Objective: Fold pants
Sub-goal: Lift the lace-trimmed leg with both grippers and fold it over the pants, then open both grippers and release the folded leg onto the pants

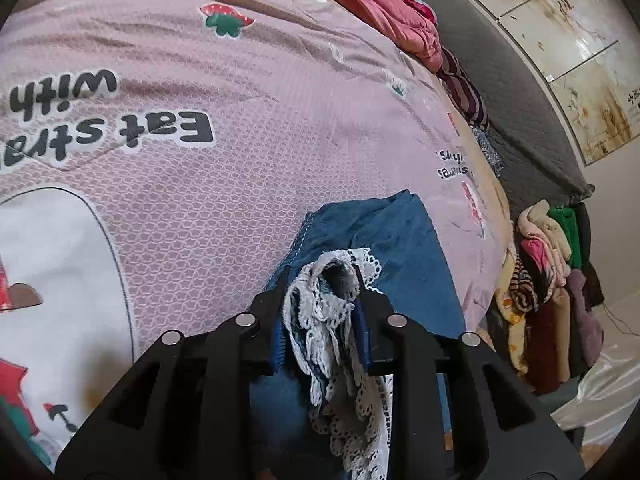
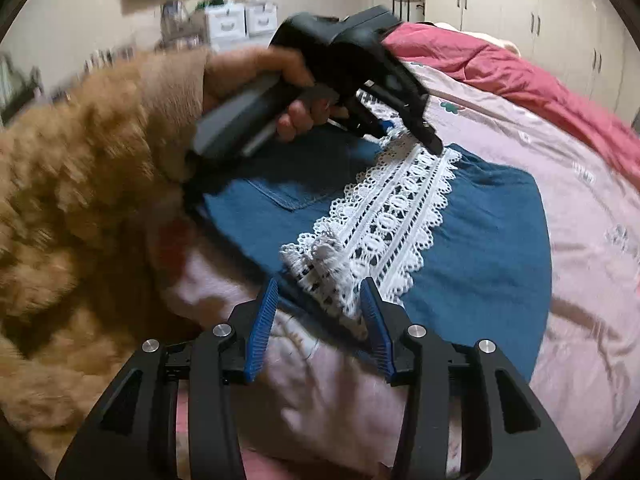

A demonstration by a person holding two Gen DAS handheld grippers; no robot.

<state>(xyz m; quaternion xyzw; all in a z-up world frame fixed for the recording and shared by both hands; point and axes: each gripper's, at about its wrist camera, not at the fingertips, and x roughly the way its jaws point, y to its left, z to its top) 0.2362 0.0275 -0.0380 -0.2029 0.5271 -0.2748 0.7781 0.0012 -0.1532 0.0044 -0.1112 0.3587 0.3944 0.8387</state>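
Two grippers: left gripper clamps pants lace; right gripper spread, empty. Bedspread reads "Eat".

The pants lie on the bed, their lace trim running between the two hand-held grippers. A quilt is heaped behind them; clothes hang beside the bed.
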